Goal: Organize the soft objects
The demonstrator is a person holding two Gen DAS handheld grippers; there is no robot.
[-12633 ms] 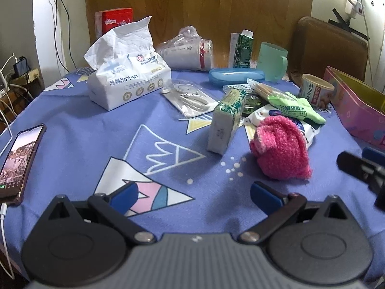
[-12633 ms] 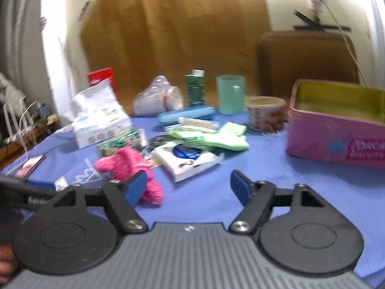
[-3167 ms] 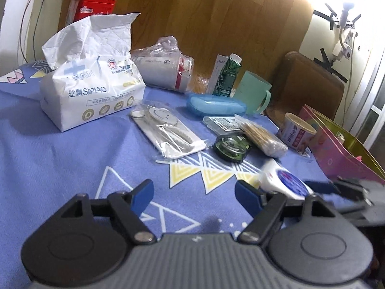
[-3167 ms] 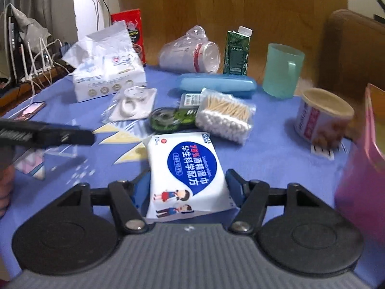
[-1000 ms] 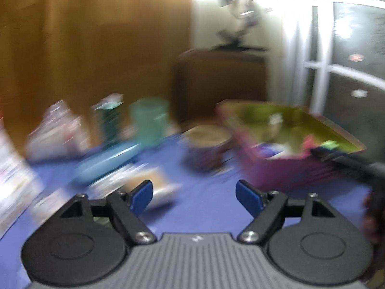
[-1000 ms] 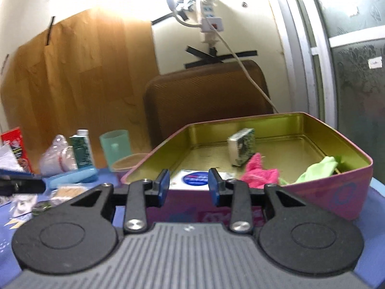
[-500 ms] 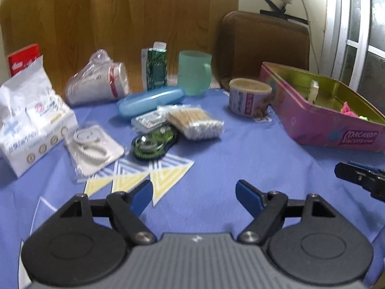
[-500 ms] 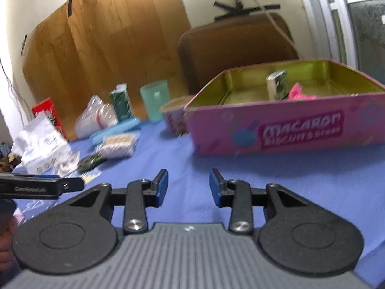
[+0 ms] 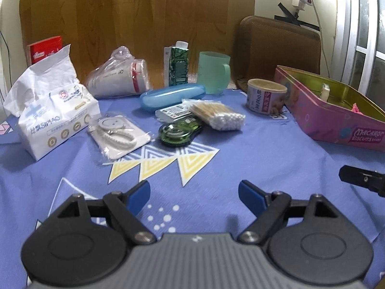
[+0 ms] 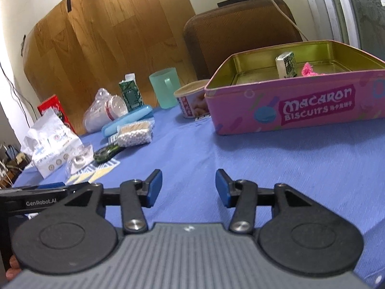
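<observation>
Table (image 9: 252, 149) under a blue patterned cloth carries everything; the left hand-held gripper (image 9: 194, 193) hovers over bare cloth with its jaws wide apart and nothing between them, having just been opening; the right hand-held gripper (image 10: 188, 187) also hangs above bare cloth, jaws parted and empty, likewise having just been opening. The pink biscuit tin (image 10: 300, 110) stands open at the right side of the table; inside it a small green-patterned pack (image 10: 286, 65) stands upright and a pink fuzzy item (image 10: 309, 70) lies beside it, only partly visible over the tin's wall. Left of the tin a round paper tub (image 9: 266, 95) sits just beside it; further left lie a bag of cotton swabs (image 9: 217, 115), a green tape dispenser (image 9: 179, 132), a blue case (image 9: 172, 94) and a white tissue pack (image 9: 51, 110); a teal mug (image 9: 213, 75) and a green carton (image 9: 178, 65) stand at the back.
</observation>
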